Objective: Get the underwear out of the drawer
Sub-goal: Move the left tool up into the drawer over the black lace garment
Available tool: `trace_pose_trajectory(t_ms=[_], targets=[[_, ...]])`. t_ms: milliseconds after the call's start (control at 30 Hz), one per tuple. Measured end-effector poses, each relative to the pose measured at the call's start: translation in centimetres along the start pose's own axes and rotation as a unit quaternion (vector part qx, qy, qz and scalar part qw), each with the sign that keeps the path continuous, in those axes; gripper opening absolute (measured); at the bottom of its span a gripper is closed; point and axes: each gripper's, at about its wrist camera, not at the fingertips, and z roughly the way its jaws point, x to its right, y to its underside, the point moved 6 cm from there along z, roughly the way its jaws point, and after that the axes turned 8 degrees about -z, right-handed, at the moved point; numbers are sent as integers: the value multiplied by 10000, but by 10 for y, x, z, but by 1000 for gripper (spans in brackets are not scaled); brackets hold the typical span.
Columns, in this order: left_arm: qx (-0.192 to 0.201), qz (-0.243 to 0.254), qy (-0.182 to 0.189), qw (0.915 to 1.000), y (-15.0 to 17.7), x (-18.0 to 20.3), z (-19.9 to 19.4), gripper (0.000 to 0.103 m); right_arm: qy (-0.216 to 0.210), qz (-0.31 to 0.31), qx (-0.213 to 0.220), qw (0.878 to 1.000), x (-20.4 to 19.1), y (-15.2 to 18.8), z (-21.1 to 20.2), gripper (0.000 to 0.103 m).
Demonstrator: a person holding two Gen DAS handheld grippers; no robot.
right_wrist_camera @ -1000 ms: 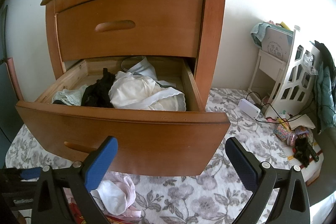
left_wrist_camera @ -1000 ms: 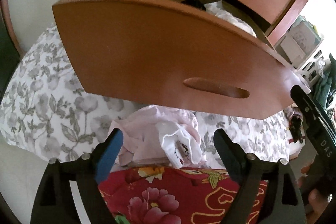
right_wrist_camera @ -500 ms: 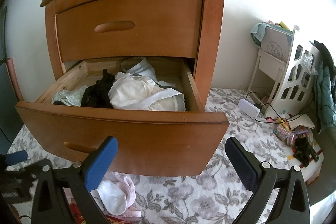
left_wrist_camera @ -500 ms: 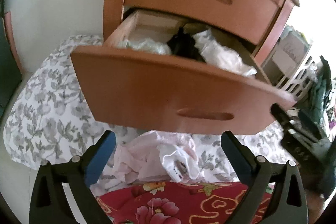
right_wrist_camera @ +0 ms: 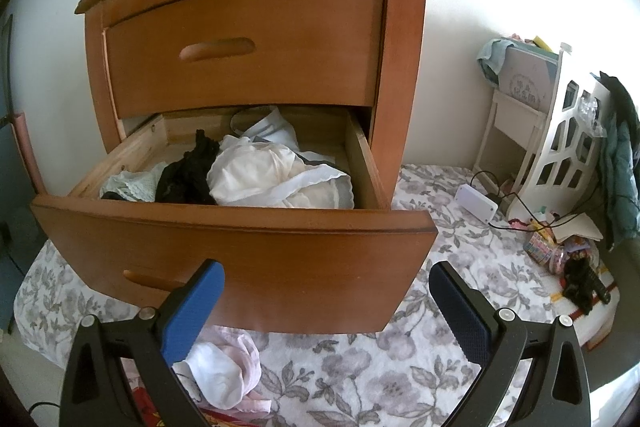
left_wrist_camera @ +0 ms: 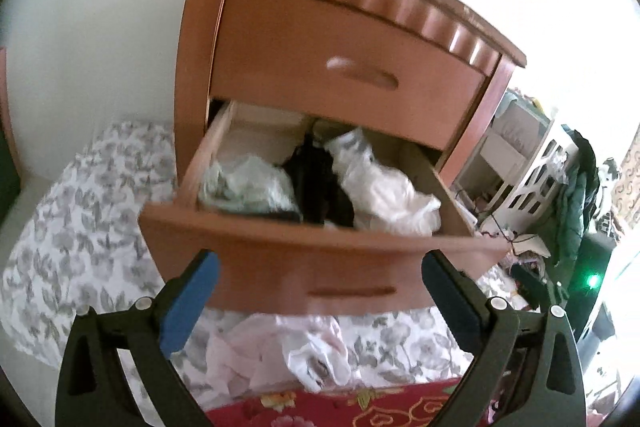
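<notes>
At the bottom of the left wrist view, the left gripper (left_wrist_camera: pixel 320 291) has its black arms and blue ribbed pads spread wide, having just been opening, with nothing between them. The right gripper (right_wrist_camera: pixel 326 301) in its own view also stands wide apart and empty.

Just beyond the pads, low in both frames, a soft crumpled heap of pale pink and white underwear (right_wrist_camera: pixel 224 383) lies on a grey-flowered sheet (right_wrist_camera: pixel 360 379), beside a red cloth with a floral print (left_wrist_camera: pixel 320 407) at the bottom edge of the left wrist view.

In the middle of each frame the lower drawer (right_wrist_camera: pixel 256 259) is pulled out, its curved front smooth reddish-brown wood with an oval recessed handle, its inner walls paler bare wood. Inside lies more underwear: a pale mint lacy piece (right_wrist_camera: pixel 134 183) at the left, a black lacy piece (right_wrist_camera: pixel 188 175) in the middle, and a rumpled white piece with a scalloped edge (right_wrist_camera: pixel 276 179) at the right.

Above it, the upper drawer (right_wrist_camera: pixel 240 51) is closed under a fluted top rail of the nightstand (right_wrist_camera: pixel 404 67).

Far right, a white cut-out shelf (right_wrist_camera: pixel 568 147) stands against the wall.
</notes>
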Motion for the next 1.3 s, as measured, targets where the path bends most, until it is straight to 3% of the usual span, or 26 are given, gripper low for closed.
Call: trace_pose_trajectory(t_ms=[500, 700, 1067, 1300], targets=[[208, 748, -599, 9952, -82, -8, 18, 101, -175, 50, -188, 9997, 0, 5, 7, 103], [-252, 585, -245, 9977, -90, -9, 45, 101, -207, 35, -231, 9995, 0, 6, 7, 103], [-921, 660, -132, 9935, -110, -8, 94, 101, -372, 136, -432, 9983, 1, 9, 19, 103], [-1445, 652, -216, 9871, -104, -15, 118, 101, -418, 197, -479, 9978, 2, 10, 21, 103]])
